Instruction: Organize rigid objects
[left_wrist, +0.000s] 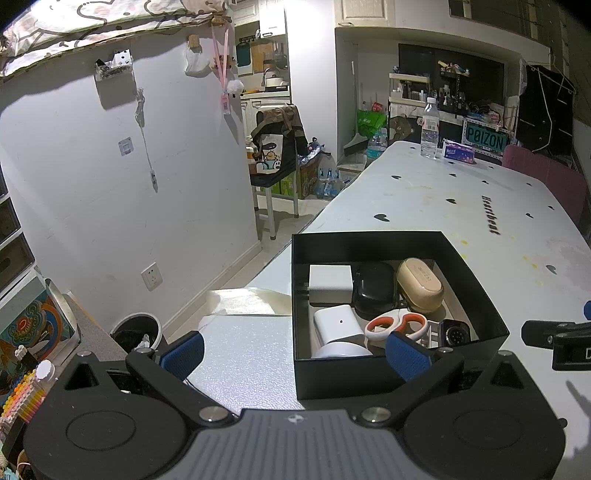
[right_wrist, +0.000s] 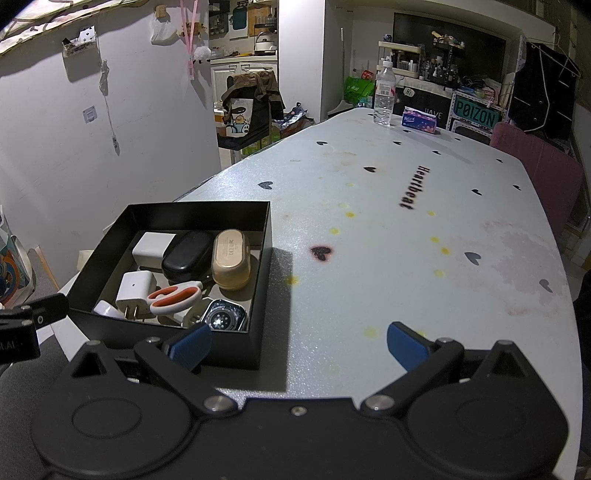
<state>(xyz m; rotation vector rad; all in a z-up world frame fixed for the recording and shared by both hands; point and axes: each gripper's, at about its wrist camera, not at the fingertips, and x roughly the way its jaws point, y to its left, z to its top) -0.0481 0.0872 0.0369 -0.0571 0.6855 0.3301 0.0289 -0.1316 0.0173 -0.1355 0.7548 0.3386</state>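
The black box (right_wrist: 258, 266) holds every small item, scissors (right_wrist: 175, 297) lying on top, so the sorting looks finished. Just beside the box, the left gripper (left_wrist: 295, 354) and right gripper (right_wrist: 297, 345) both hang spread apart, empty.

The table (right_wrist: 369, 206) lies bare across the frame's middle and right; the crowded box (right_wrist: 110, 236) blocks the lower left.

Home: kitchen cupboards (left_wrist: 271, 18), cluttered shelves (left_wrist: 447, 92).
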